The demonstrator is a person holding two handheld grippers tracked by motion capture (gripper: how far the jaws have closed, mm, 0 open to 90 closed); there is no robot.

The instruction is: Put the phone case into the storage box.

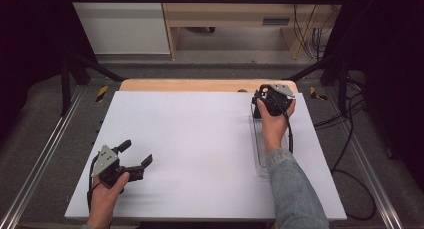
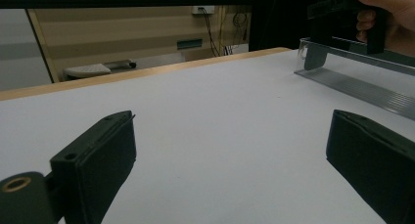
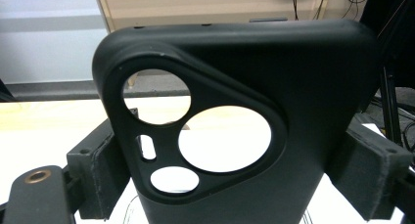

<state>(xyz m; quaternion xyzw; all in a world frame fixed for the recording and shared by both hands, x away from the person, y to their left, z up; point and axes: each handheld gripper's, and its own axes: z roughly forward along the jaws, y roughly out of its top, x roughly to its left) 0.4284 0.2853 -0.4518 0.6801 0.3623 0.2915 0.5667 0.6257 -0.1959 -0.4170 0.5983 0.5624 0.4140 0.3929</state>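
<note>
**High view: one phone case, one clear tray, two grippers**

High view and both gripper views together give this count: one black soft phone case with round camera cut-outs (image 3: 293, 111), one long clear plastic tray (image 1: 260, 144), two black hand-held grippers, one white counter (image 1: 200, 149).

The right gripper (image 1: 270, 101) sits near the far right corner of the counter, over the far end of the clear tray. Its jaws are clamped on the two side edges of the phone case, which stands upright between the pads with its camera cut-outs toward the lens. The case hangs close above the tray's far end; whether it touches the tray I cannot tell.

The left gripper (image 1: 135, 156) hovers near the front left corner, jaws wide apart with only bare counter between them.

The tray runs lengthwise along the right side, set in from the right edge. Between the tray and the left gripper lies a broad stretch of bare white counter, open across the middle and to the far wooden edge.
</note>
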